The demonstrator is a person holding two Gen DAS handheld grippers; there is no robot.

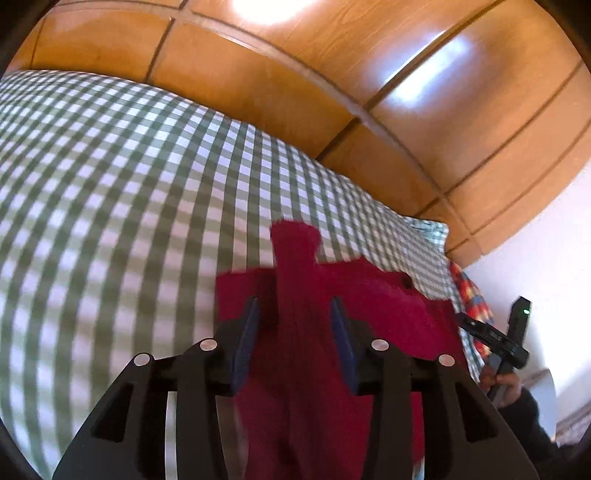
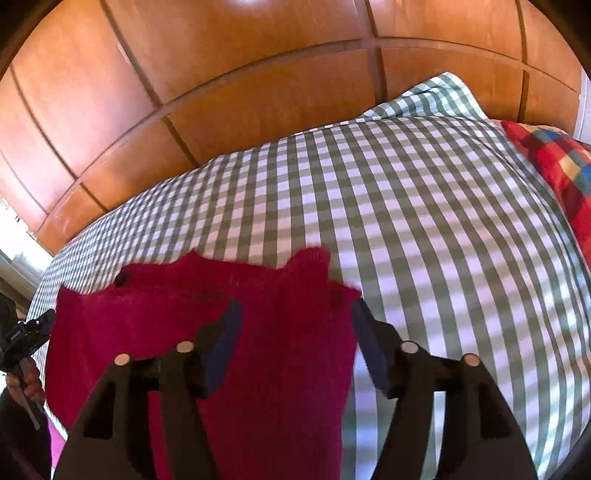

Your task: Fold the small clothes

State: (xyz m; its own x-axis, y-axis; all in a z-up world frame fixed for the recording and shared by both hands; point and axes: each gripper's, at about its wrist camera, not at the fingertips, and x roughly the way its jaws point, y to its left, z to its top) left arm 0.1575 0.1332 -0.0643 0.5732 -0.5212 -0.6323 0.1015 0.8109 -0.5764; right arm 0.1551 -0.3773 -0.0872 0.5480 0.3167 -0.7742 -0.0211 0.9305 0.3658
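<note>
Bright daylight, glare on wardrobe doors [image 1: 258,7], striped shadows, fisheye bending, garment [image 2: 207,317] perhaps motion-blurred

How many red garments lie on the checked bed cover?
1. The red garment lies on the checked bed cover near its front edge, under both open grippers. More may be hidden beneath it.

Checked bed cover [image 2: 424,221], glossy wooden wardrobe [image 2: 221,74].

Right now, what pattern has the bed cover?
Green and white checks on the bed cover, clearest in the right wrist view.
</note>
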